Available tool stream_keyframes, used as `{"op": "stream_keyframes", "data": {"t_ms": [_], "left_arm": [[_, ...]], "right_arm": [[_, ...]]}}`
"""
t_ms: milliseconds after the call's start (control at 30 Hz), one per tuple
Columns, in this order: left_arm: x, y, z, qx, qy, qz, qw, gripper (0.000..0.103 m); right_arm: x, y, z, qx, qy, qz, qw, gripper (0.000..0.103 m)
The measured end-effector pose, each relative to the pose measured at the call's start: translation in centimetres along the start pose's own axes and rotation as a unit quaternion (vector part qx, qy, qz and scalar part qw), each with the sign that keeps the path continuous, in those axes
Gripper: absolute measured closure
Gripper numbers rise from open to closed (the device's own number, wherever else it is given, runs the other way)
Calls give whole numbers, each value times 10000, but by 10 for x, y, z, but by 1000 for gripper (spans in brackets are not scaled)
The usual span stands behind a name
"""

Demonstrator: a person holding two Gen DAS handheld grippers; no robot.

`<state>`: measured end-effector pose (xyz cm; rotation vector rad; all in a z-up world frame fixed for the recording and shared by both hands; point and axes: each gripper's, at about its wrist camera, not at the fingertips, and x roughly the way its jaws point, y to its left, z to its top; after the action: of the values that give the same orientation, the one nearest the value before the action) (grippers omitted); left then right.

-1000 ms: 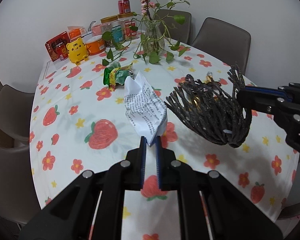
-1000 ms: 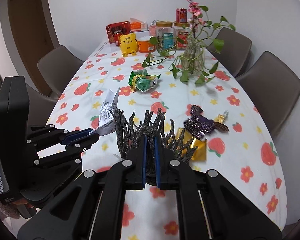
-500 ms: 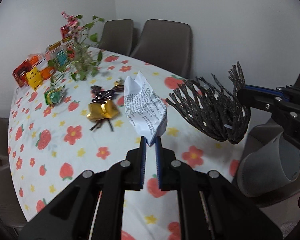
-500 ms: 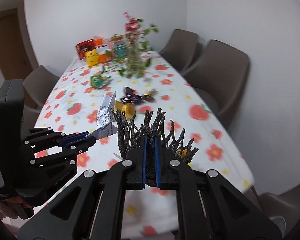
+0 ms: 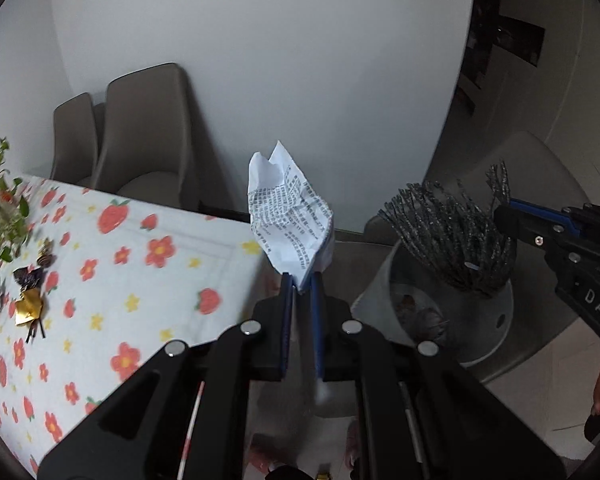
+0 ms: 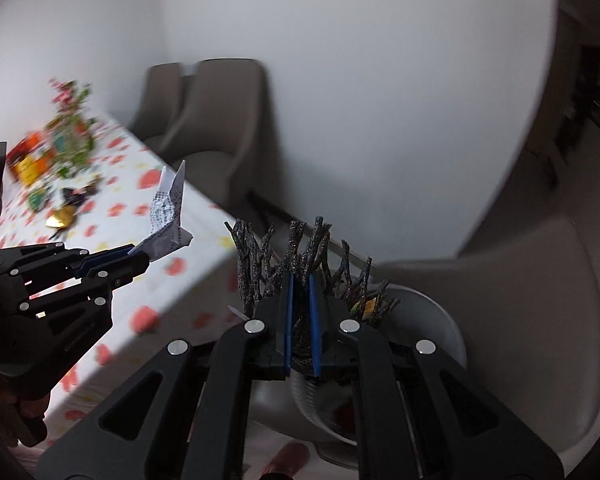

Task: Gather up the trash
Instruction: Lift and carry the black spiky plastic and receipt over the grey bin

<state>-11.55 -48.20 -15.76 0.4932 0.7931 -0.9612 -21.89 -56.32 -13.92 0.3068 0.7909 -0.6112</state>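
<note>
In the left wrist view, the left tongs [image 5: 301, 280] are nearly closed, their blue-edged fingers pinching the lower corner of a crumpled white sheet of printed paper [image 5: 290, 216], which stands up from the tips in the air, just past the edge of the desk covered in a white cloth with red strawberries and flowers [image 5: 112, 264]. To the right, the right tongs [image 5: 504, 210] reach in from the side and grip a dark glittery bundle of twig-like strands [image 5: 448, 236], which hangs over the open mouth of a round grey waste bin [image 5: 496, 320] standing on the floor beside the desk. A gold foil wrapper [image 5: 28, 308] and a dark purple wrapper [image 5: 30, 276] lie on the cloth at the far left, and two taupe dining chairs [image 5: 148, 132] stand against the white wall. In the right wrist view, the right tongs [image 6: 301, 284] are closed to a narrow gap on the base of the dark bundle [image 6: 300, 256], whose strands splay upward and outward above the bin [image 6: 440, 320]; a bit of yellow shows among them. The left tongs [image 6: 140, 256] come in from the left, clamped on the paper [image 6: 168, 212] over the desk edge [image 6: 188, 280]. The far end of the desk is blurred, showing only colourful packaging and greenery.
</note>
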Motion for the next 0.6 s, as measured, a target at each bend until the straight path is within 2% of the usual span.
{"op": "stream_keyframes", "data": {"t_ms": [133,300,433,600], "left_arm": [[19,-63,7,312,163,-263,9990,93],[42,-119,4,607,421,-559,9957,93],[58,-139,-1,711,610,-684,9932,93],[74,-144,-5,689,796,-665,9922,93]], "right_arm": [[-5,-50,-23,520,122,-486,9974,97],[-1,-88,-46,1003,301,-806,9912,97],[7,-101,-57,1195,393,-853,9884,97],[20,-108,-57,1311,488,-752,9873,96]]}}
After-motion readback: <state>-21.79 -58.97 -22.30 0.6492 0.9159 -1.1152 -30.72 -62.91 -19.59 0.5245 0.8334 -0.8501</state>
